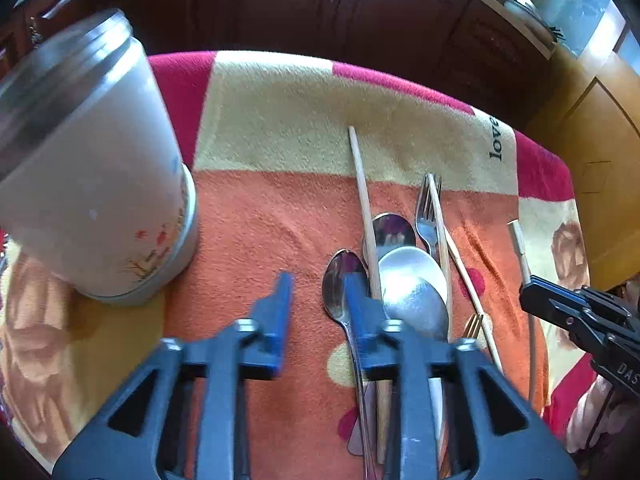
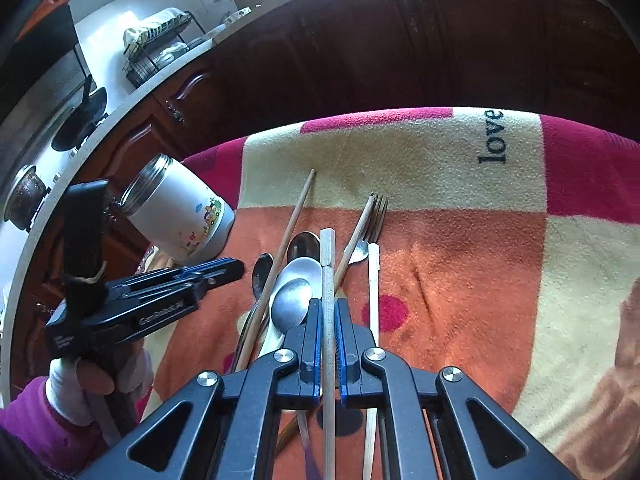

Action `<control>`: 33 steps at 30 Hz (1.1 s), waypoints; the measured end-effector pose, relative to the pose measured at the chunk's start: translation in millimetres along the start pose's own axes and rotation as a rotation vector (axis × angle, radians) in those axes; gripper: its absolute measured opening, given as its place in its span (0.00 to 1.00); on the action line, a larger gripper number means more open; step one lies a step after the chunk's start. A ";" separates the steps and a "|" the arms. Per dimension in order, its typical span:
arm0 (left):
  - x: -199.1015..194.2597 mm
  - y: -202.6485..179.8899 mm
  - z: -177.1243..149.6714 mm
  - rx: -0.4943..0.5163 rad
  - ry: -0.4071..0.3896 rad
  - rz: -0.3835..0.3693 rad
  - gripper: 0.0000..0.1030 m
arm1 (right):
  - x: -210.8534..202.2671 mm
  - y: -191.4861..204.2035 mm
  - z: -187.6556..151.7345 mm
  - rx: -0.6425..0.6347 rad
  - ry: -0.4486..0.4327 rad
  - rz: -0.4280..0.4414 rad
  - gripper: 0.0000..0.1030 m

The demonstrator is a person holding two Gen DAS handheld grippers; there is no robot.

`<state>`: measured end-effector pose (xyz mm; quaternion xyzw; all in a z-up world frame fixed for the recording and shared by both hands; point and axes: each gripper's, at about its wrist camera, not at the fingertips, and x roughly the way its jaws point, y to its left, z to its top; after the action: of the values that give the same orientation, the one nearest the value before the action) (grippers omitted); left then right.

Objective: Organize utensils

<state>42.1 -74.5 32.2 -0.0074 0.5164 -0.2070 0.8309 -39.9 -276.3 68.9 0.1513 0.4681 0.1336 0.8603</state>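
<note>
A heap of utensils lies on the patterned cloth [image 1: 280, 128]: several metal spoons [image 1: 412, 280], a fork [image 1: 426, 216] and brown wooden chopsticks [image 1: 362, 188]. My left gripper [image 1: 316, 292] hovers over the heap's left edge, open, with only cloth between its blue fingers. A small spoon [image 1: 338, 280] lies partly under its right finger. My right gripper [image 2: 328, 312] is shut on a pale chopstick [image 2: 328, 256], held lengthwise above the heap. A second pale chopstick [image 2: 374, 280] lies beside the fork [image 2: 370, 236]. The right gripper [image 1: 536, 300] also shows at the left wrist view's right edge.
A white jar [image 1: 92, 168] with a metal threaded neck stands at the cloth's left side, close to my left gripper [image 2: 236, 270]. Dark wooden cabinets [image 2: 360, 60] run behind the table's far edge. A gloved hand [image 2: 80, 384] in a purple sleeve holds the left gripper.
</note>
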 end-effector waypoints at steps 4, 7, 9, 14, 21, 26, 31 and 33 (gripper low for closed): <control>10.9 1.3 0.4 0.017 0.011 -0.017 0.39 | 0.1 -3.6 -3.0 0.009 0.004 0.001 0.05; 14.2 0.0 4.1 0.045 0.009 -0.045 0.38 | 1.6 -6.8 -2.6 0.019 0.008 -0.001 0.05; 14.7 0.7 6.6 0.062 0.014 -0.064 0.33 | 2.6 -9.0 -2.3 0.024 0.012 -0.002 0.05; 18.1 -3.7 4.7 0.109 0.049 -0.122 0.03 | 2.5 -8.8 0.7 0.029 0.011 0.007 0.05; -6.4 1.8 -7.2 0.085 -0.001 -0.106 0.03 | 0.7 -1.5 3.1 0.017 -0.001 0.017 0.05; -51.3 9.7 -8.1 0.070 -0.064 -0.114 0.03 | -13.8 11.1 8.1 -0.004 -0.027 0.042 0.05; -106.5 12.6 0.6 0.061 -0.159 -0.115 0.03 | -29.4 28.9 19.6 -0.017 -0.063 0.093 0.05; -131.9 20.5 9.6 0.042 -0.206 -0.118 0.03 | -33.7 39.2 26.3 -0.023 -0.078 0.120 0.05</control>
<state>7.1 -11.4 144.9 -0.0415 0.4226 -0.2643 0.8659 -38.8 -256.4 123.4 0.1741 0.4229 0.1843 0.8700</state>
